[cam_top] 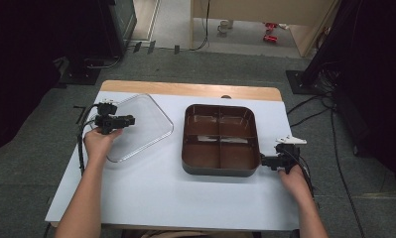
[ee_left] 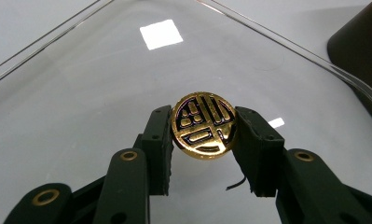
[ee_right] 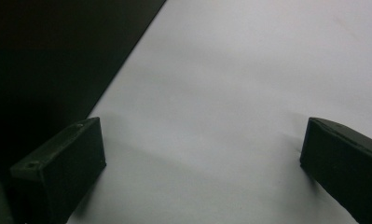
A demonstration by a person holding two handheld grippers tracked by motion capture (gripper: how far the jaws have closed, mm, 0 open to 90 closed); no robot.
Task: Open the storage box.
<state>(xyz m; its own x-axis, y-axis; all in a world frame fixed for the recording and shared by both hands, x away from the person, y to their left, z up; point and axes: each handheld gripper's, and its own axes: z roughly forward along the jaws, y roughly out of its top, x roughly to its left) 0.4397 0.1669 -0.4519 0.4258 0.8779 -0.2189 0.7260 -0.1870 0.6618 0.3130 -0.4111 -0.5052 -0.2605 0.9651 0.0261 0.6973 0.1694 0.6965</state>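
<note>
Table (cam_top: 151, 198): we record a white top with a bare wooden strip showing along its far edge, standing on grey carpet. Lying directly on it, at our left, a clear plastic lid (cam_top: 143, 124), set flat and turned cornerwise. Beside it, toward the right, a dark brown tray (cam_top: 220, 171) divided into four compartments; its contents, if any, we cannot make out.

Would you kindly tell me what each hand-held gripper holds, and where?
The left hand-held gripper clamps the clear lid by its gold knob; the right hand-held gripper holds nothing.
</note>
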